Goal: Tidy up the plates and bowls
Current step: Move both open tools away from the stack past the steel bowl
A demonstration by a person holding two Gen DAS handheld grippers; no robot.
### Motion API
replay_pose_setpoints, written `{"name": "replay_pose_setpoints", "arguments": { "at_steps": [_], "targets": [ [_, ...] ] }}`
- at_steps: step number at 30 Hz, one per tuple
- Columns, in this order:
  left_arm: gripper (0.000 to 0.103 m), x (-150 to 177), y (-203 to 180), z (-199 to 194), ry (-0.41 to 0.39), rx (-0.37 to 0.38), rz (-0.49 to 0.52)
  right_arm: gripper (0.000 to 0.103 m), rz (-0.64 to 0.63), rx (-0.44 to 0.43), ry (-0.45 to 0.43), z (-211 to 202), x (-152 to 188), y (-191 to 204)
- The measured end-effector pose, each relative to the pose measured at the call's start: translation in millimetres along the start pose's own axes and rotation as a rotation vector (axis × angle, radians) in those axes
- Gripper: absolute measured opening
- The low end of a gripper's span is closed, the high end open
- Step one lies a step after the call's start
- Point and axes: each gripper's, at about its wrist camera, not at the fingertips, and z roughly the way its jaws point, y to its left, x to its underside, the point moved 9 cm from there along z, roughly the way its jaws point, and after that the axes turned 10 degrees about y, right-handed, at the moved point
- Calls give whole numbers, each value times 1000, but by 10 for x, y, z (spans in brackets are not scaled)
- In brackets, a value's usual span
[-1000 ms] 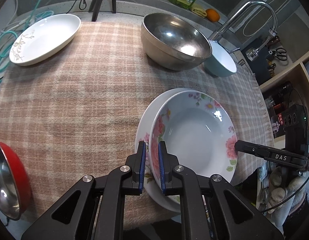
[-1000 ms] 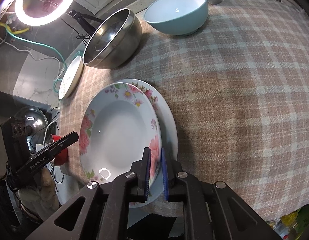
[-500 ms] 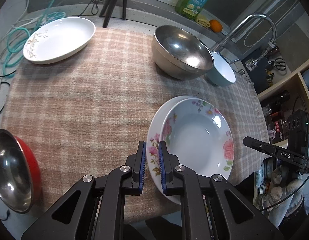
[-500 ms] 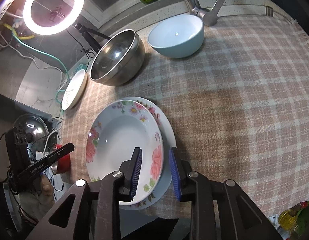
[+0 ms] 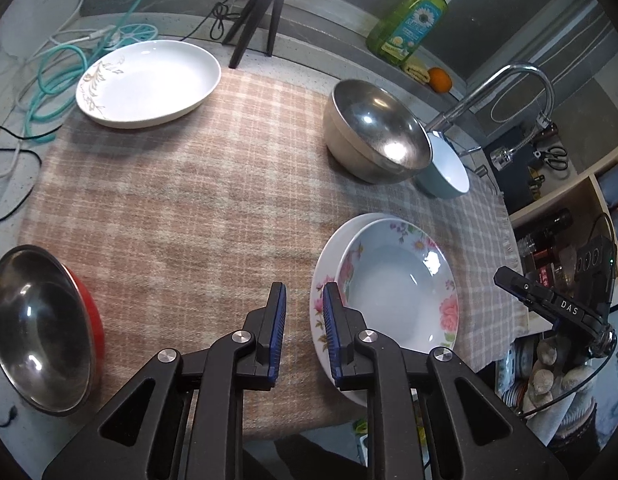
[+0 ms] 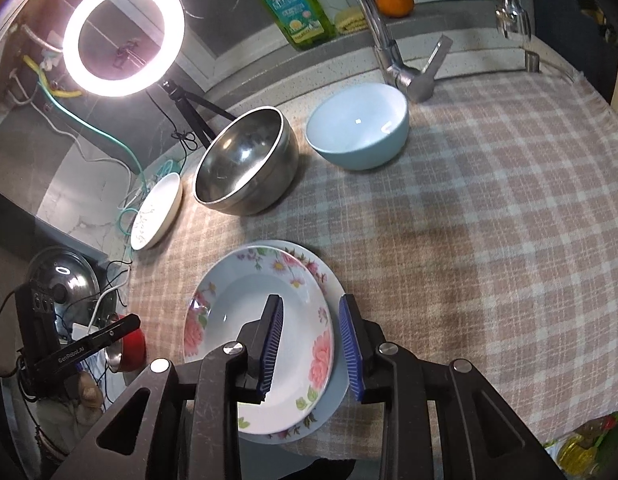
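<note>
A floral deep plate [image 5: 397, 280] [image 6: 253, 320] rests stacked on a second floral plate [image 5: 321, 280] [image 6: 329, 284] at the near edge of the checked cloth. My left gripper [image 5: 305, 332] is open and empty, just left of the stack. My right gripper [image 6: 311, 344] is open and empty above the stack's right rim. A steel bowl [image 5: 377, 136] [image 6: 245, 164], a light blue bowl [image 5: 449, 168] [image 6: 357, 128], a white oval plate [image 5: 149, 80] [image 6: 157, 208] and a red-and-steel bowl [image 5: 37, 332] [image 6: 127, 350] stand around.
A tap [image 5: 505, 88] [image 6: 393, 52], a green soap bottle [image 5: 413, 20] [image 6: 293, 0], an orange [image 5: 439, 79] [image 6: 395, 3] and a ring light [image 6: 123, 36] on a tripod [image 5: 261, 12] line the back. Cables [image 5: 49, 80] lie at the left. The checked cloth [image 6: 489, 220] covers the counter.
Both grippers let go of the floral plate, opened and drew back from the stack. The plate now rests on the plate below.
</note>
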Motion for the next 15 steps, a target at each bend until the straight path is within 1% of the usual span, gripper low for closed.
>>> {"name": "replay_pose_setpoints", "arguments": {
  "at_steps": [2,6,8,9,15],
  "targets": [
    [21,-23,0,-29,-9,1,0,27,-11,-2,0,-9,-35,35],
    [24,-81,-23,-86,-28,0,8,27,-18,-4,24,6,-89,80],
    [29,-112,-27,-106,-34,0,8,27,-26,0,34,8,-117,106],
    [30,-129,-30,-113,-36,0,9,27,-29,4,37,10,-136,119],
    [31,-269,-51,-158,-52,-9,19,27,-41,-9,40,-4,-270,182]
  ]
}}
